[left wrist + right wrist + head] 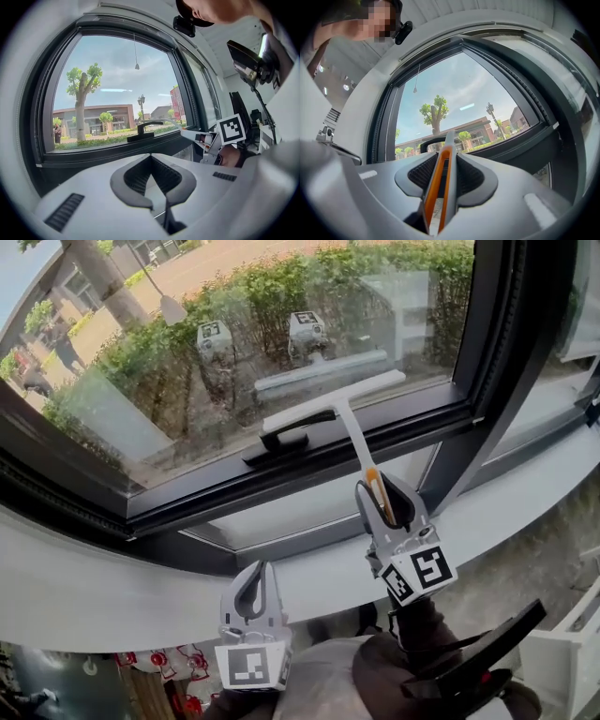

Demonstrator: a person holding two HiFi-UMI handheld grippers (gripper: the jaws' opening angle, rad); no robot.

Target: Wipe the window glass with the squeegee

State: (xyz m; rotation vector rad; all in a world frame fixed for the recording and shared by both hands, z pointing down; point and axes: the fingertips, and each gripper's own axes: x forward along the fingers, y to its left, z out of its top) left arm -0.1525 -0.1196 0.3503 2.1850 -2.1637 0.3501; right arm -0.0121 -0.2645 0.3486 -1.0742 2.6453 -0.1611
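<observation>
Head view: the right tool (386,505) reaches up from the white sill (94,587) toward the lower part of the window glass (187,362), carrying the squeegee (333,404).
Right tool: clamped on the orange-and-grey end of the squeegee's handle. The right gripper view shows the handle running straight out between the jaws, probably so the reach is long and the blade cannot twist.
Squeegee: its white blade lies crosswise, low on the pane, just above the black window handle (286,434). The blade's reflection sits a little apart from it, so I judge it close to the glass rather than pressed on.
Left tool (251,594): jaws together with nothing between them, held low over the sill. It is likely kept back to leave the stroke free.
Window handle: lies flat along the frame, right under the blade. A downward pull would likely have to stop short of it.
Progress: the glass looks dry, with no streaks to judge by.
</observation>
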